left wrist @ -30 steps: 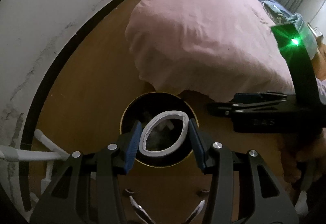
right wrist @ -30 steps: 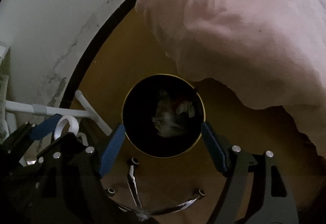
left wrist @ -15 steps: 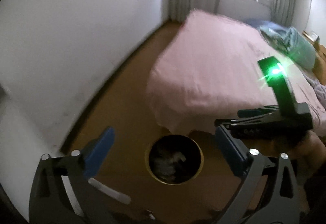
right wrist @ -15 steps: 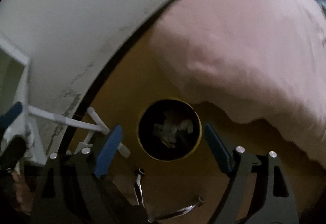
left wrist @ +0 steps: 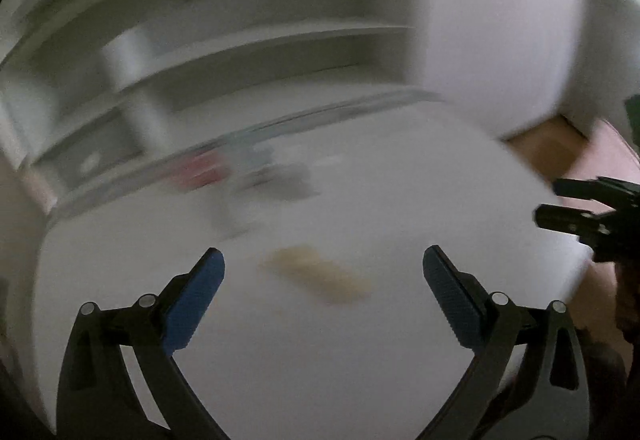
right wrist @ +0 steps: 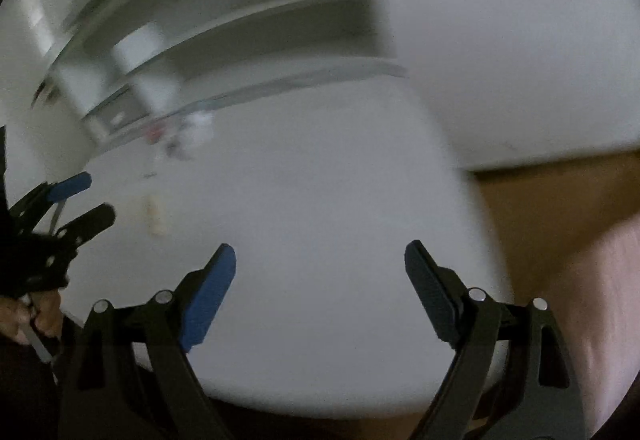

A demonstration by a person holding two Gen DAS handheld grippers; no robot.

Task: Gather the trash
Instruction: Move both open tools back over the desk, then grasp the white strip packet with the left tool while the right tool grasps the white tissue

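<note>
Both views are motion-blurred. A pale tan, elongated piece of trash [left wrist: 320,274] lies on a white desk top [left wrist: 400,180], just ahead of my left gripper [left wrist: 322,258], which is open and empty above the desk. The same tan piece shows in the right wrist view [right wrist: 154,214], far to the left. My right gripper [right wrist: 320,252] is open and empty over the desk [right wrist: 320,180]. Blurred small items, one reddish [left wrist: 204,172], sit at the back of the desk. The bin is out of view.
White shelves [left wrist: 240,40] rise behind the desk against a white wall [right wrist: 520,40]. Wooden floor [right wrist: 560,196] and the pink bed cover [right wrist: 592,280] lie to the right of the desk. The other gripper shows at each view's side edge [left wrist: 588,216].
The left gripper opened and let go of the white tape ring over the bin. Both grippers then swung up and away from the bin to face the white desk.
</note>
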